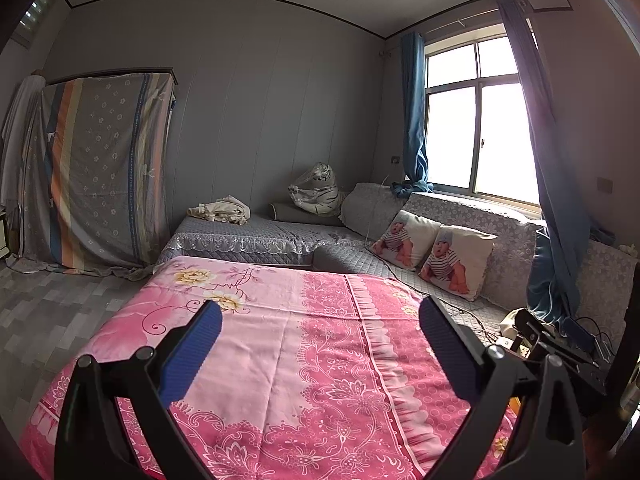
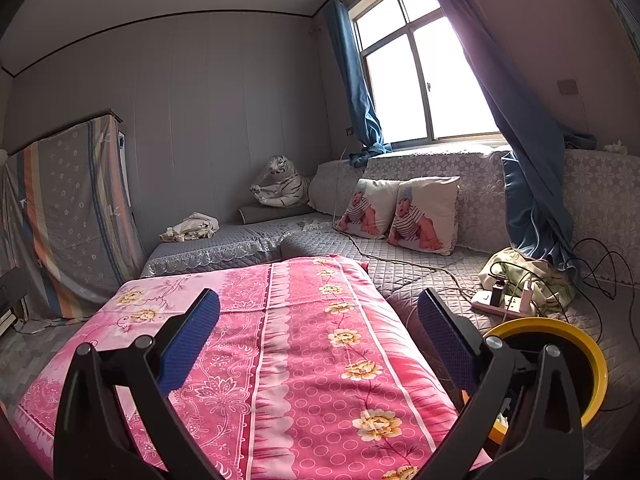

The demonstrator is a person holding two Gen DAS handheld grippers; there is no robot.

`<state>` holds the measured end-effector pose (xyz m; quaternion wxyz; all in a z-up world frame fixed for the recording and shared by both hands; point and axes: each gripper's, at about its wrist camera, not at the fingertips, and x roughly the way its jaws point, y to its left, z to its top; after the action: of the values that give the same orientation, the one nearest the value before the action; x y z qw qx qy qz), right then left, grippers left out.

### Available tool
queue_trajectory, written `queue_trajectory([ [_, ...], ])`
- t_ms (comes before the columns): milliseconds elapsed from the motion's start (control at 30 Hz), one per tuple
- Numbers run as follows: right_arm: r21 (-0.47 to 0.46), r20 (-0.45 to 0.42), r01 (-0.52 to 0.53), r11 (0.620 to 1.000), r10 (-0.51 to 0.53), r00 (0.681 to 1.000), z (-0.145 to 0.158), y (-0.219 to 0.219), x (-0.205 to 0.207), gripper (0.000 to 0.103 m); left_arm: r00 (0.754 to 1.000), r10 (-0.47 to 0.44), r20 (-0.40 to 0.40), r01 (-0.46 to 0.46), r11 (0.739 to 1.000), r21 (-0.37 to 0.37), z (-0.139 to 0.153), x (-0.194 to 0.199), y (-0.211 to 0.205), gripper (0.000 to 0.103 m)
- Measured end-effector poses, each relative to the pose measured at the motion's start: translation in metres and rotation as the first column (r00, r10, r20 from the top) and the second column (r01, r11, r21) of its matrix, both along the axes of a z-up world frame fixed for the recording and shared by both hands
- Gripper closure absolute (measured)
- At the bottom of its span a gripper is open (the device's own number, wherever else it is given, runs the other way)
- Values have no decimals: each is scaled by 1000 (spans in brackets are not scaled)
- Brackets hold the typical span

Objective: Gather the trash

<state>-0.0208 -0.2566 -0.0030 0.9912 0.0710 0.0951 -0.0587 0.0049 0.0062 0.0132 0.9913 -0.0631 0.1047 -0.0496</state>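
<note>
Presently, both tongs stand wide and hold nothing: the left gripper point(image 1: 320, 336) and the right gripper point(image 2: 318, 328) hover over the pink floral cloth point(image 1: 280, 360), whose surface shows no litter that I can make out. At the near right, beside that cloth, sits a yellow-rimmed bin point(image 2: 588, 356); something pale lies inside it, too hidden to identify. I judge this fits either a search for trash or a collection already in the bin. Loose cloth lies on the far grey sofa point(image 1: 240, 236), but I cannot call it trash. I would bid no reach until trash is in plain view.
</note>
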Motion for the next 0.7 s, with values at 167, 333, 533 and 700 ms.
queue_trajectory([
  [167, 7, -5, 4, 1000, -4, 1000, -2, -1, 1, 8, 1000, -4, -7, 4, 1000, 3, -2, 1, -3, 8],
  [333, 10, -15, 9, 1000, -9, 1000, -3, -3, 3, 8, 1000, -10, -15, 10, 1000, 3, -3, 2, -4, 8],
  [533, 13, -22, 9, 1000, -8, 1000, -3, -3, 4, 8, 1000, -14, -19, 14, 1000, 4, -3, 3, -5, 8],
  [700, 15, -26, 9, 1000, -9, 1000, -5, -3, 4, 8, 1000, -19, -22, 19, 1000, 6, -5, 4, -6, 8],
])
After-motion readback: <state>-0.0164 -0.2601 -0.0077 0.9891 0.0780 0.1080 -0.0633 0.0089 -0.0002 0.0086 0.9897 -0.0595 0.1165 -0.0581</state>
